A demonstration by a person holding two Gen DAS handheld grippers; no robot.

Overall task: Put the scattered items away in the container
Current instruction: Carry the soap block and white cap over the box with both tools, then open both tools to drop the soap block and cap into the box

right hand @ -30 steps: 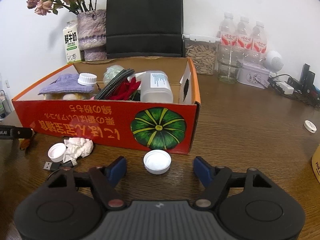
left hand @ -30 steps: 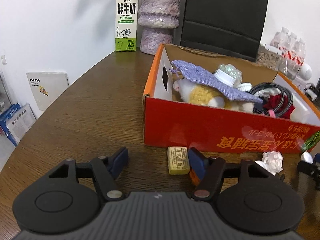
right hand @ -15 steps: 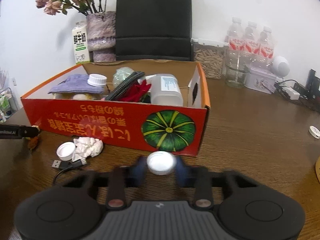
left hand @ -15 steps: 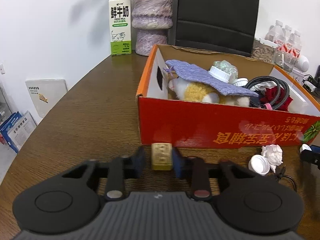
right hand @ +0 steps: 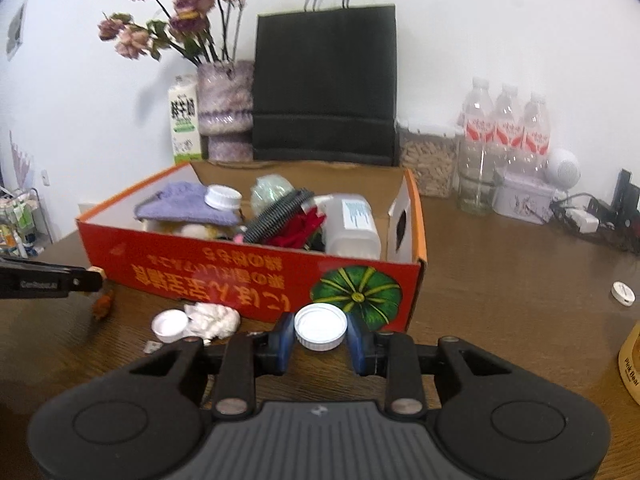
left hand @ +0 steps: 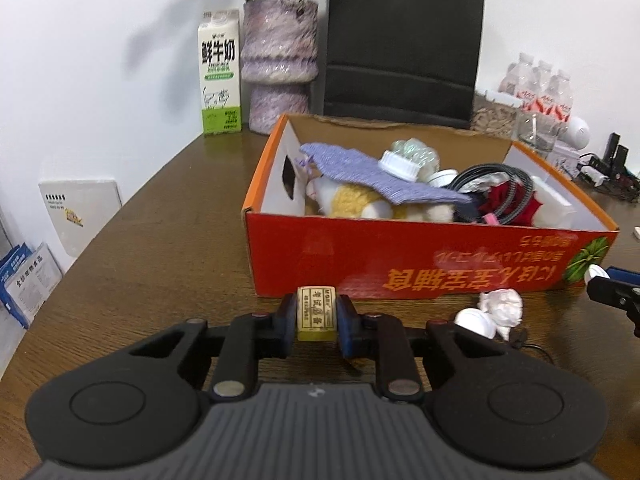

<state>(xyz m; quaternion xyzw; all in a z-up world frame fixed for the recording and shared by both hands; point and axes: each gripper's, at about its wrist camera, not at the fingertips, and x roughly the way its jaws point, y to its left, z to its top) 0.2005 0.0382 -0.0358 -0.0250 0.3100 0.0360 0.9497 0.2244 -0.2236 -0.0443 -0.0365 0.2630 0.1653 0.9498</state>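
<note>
The red cardboard box [left hand: 420, 256] sits on the brown table, filled with a purple cloth, a plush toy, a cable and other items; it also shows in the right wrist view [right hand: 240, 276]. My left gripper [left hand: 316, 316] is shut on a small yellow block [left hand: 316, 312], lifted in front of the box's near wall. My right gripper [right hand: 320, 334] is shut on a white bottle cap [right hand: 320, 326], lifted before the box's pumpkin corner. Another white cap [right hand: 170, 324] and a crumpled tissue [right hand: 212, 320] lie on the table by the box.
A milk carton [left hand: 220, 76], a purple vase [left hand: 280, 68] and a black paper bag [left hand: 400, 44] stand behind the box. Water bottles [right hand: 508, 136], a tin and cables are at the right. A small white disc [right hand: 622, 293] lies at the far right.
Both grippers closed from open, the left on the yellow block and the right on the white cap, then both rose off the table with them.
</note>
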